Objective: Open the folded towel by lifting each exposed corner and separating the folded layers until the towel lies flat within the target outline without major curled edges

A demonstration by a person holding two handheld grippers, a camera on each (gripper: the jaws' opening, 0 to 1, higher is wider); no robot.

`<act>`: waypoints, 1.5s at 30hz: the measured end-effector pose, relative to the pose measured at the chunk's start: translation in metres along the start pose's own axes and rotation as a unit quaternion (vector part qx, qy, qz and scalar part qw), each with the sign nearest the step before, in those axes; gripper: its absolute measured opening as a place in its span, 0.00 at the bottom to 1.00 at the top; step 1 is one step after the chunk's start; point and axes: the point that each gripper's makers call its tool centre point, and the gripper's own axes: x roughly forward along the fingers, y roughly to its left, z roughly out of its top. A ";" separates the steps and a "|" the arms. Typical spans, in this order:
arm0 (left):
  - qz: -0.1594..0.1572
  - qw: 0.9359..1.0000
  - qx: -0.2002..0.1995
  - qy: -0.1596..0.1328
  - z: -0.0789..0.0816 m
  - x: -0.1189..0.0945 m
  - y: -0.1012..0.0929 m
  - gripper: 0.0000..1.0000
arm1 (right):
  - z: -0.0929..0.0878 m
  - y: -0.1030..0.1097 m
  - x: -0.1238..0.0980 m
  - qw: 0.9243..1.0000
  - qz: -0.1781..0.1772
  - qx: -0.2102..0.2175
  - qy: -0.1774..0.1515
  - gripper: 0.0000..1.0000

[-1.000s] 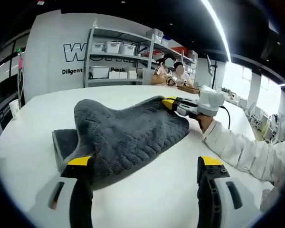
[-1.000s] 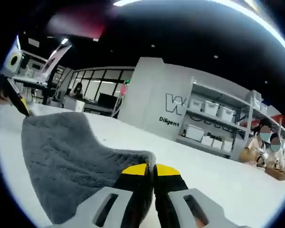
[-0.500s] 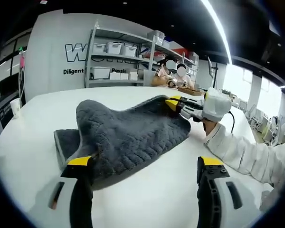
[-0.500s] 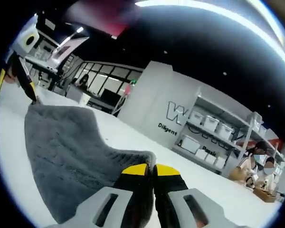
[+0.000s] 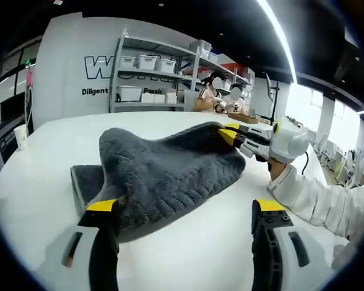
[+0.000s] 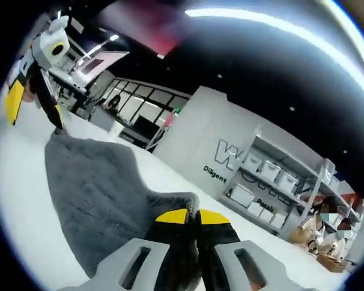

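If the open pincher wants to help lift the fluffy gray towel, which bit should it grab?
Probably the near edge of the towel, right beside the open left gripper. That edge hangs loose just above the table, so coming in low from the near side should catch it. The right gripper pinches the far corner.

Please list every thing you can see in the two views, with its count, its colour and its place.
towel: one, dark grey, partly unfolded on the table, one corner lifted.
table: one, white, under the towel.
shelf rack: one, grey, against the far wall, holding pale storage boxes.
seated people: two, beyond the table by the rack.
cup: one, white, at the table's far left edge.
left gripper: one, grey with yellow tips, jaws apart, one touching the towel.
right gripper: one, same colours, shut on a towel corner.
sleeve: one, white, behind the right gripper.
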 end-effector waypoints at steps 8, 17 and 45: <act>0.001 1.000 0.000 0.001 0.000 0.000 0.002 0.89 | 0.013 0.014 -0.011 1.000 0.020 -0.013 -0.015 0.00; 0.002 1.000 -0.002 -0.001 0.000 -0.001 0.002 0.89 | 0.027 0.040 -0.025 0.997 0.063 -0.042 -0.028 0.00; 0.001 1.000 -0.005 -0.003 0.001 -0.003 0.003 0.88 | 0.042 0.089 -0.070 0.981 0.182 -0.060 -0.043 0.00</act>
